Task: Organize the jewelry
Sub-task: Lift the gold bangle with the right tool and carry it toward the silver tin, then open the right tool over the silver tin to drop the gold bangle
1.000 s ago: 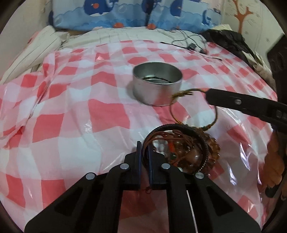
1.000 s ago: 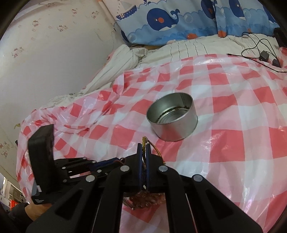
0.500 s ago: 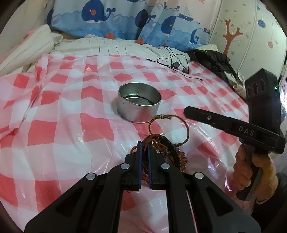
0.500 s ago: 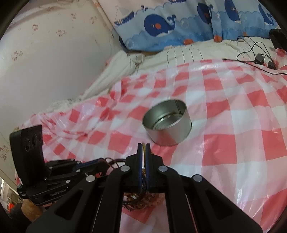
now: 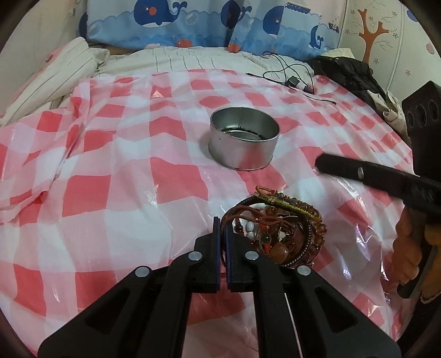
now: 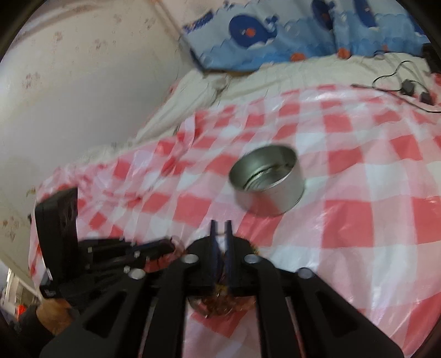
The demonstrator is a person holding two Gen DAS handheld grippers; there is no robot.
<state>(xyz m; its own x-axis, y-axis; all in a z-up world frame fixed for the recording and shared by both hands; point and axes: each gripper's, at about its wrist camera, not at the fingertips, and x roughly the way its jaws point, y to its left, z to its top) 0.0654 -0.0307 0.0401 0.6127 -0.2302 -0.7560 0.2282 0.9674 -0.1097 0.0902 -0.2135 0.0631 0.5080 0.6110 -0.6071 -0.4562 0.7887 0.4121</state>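
Unlabelled silver tin [image 5: 244, 137]; no legible writing anywhere

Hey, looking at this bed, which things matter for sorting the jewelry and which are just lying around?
For the job:
- jewelry pile
- round metal tin
- left hand-held gripper, shut on a cord of the pile
- right hand-held gripper, jaws just opened

Just lying about:
- checked plastic sheet
- whale pillows
- black cable
- dark clothing
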